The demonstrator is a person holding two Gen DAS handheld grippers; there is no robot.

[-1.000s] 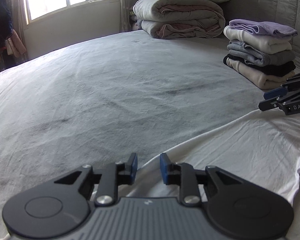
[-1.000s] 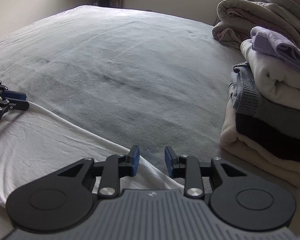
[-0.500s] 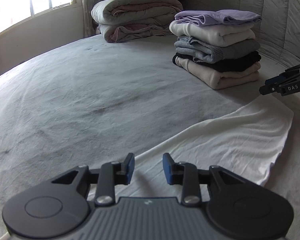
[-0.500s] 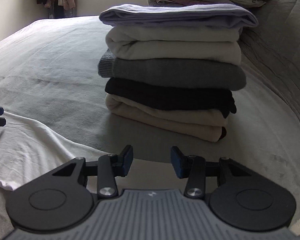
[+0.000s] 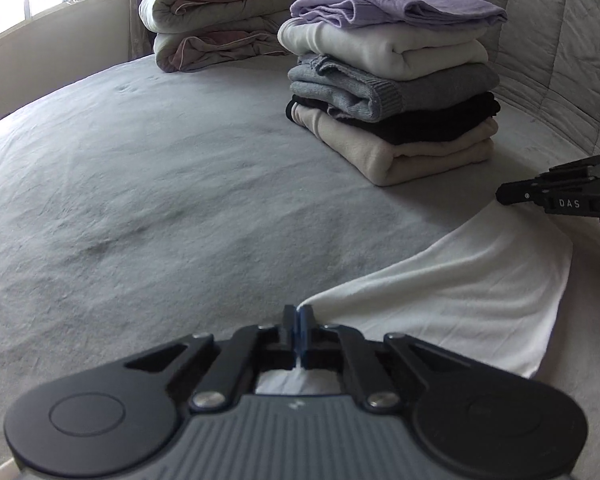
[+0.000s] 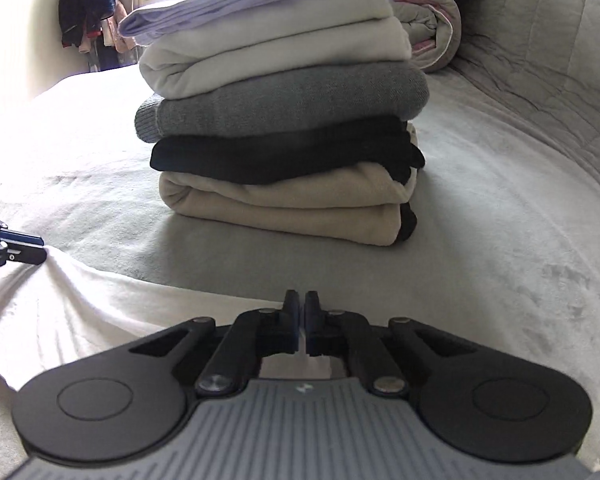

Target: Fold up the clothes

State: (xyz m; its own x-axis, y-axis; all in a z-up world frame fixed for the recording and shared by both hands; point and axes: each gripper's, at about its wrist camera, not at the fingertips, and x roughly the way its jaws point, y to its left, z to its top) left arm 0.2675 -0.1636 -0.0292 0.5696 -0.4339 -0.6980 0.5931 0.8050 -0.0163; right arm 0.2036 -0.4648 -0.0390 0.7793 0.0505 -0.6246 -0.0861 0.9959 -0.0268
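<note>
Your left hand-held gripper is pressed together on the near edge of the white garment, with cloth pinched between its pads. The garment spreads from those fingertips toward your right hand-held gripper, which is likewise closed on the garment's edge. The cloth lies flat on the bed between both grippers. The stack of folded clothes sits just ahead of the right hand-held gripper.
</note>
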